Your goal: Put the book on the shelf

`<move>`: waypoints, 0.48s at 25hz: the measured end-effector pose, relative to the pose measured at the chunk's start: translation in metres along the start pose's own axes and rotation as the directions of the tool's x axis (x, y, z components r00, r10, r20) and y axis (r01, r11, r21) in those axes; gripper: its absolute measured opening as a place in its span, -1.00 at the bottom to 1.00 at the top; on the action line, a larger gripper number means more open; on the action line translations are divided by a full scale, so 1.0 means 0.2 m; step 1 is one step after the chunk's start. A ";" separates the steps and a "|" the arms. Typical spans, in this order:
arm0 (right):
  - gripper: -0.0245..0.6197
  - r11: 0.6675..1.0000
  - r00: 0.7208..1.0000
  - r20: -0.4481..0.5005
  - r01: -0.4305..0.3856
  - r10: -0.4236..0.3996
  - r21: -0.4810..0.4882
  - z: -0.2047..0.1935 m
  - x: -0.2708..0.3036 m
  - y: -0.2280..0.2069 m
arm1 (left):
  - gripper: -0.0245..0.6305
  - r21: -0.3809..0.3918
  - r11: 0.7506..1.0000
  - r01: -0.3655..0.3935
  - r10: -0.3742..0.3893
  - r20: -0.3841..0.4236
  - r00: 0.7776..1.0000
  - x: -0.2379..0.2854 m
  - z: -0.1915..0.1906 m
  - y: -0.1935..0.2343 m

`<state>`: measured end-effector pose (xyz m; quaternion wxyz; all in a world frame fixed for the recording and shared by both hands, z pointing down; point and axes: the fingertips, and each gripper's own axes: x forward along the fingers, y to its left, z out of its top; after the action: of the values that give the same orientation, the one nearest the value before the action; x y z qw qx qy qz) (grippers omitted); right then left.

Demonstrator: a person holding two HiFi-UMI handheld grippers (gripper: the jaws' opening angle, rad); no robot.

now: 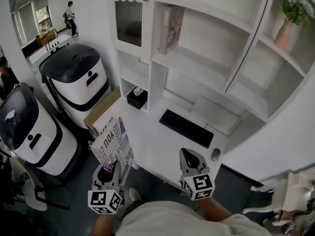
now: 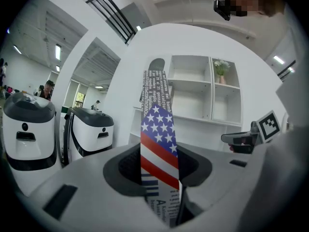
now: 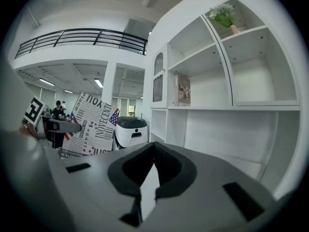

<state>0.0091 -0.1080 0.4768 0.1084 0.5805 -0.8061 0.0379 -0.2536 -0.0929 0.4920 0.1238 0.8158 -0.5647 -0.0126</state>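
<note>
Book (image 1: 114, 144), cover printed with flag and newsprint, held upright; clamped at its lower edge between the jaws of the left gripper (image 1: 110, 170); positioned at the front-left corner of the white desk (image 1: 152, 151), well apart from the shelf (image 1: 211, 48); right gripper (image 1: 189, 154) seen with jaws closed together, nothing between them, near the keyboard (image 1: 186, 128) and mouse (image 1: 215, 154); second book (image 1: 170, 28) stood on an upper shelf board; potted plant (image 1: 288, 23) placed at upper right.
</note>
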 end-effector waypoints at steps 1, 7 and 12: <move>-0.91 1.000 1.000 -0.002 0.012 -0.012 0.000 0.02 0.05 0.02 | -0.48 0.001 1.000 0.016 -0.016 -0.003 1.000 0.04 0.02 0.04; -0.91 0.997 0.997 -0.004 0.081 -0.081 0.011 0.11 0.29 0.13 | -0.48 0.006 0.994 0.107 -0.107 -0.009 0.994 0.25 0.14 0.26; -0.91 0.990 0.990 0.002 0.139 -0.139 0.010 0.17 0.39 0.17 | -0.48 0.014 0.985 0.172 -0.172 -0.009 0.985 0.38 0.19 0.37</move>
<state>-0.0513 -0.1756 0.4633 0.1067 0.6359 -0.7637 0.0333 -0.2994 -0.1948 0.4793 0.1187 0.8625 -0.4917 -0.0159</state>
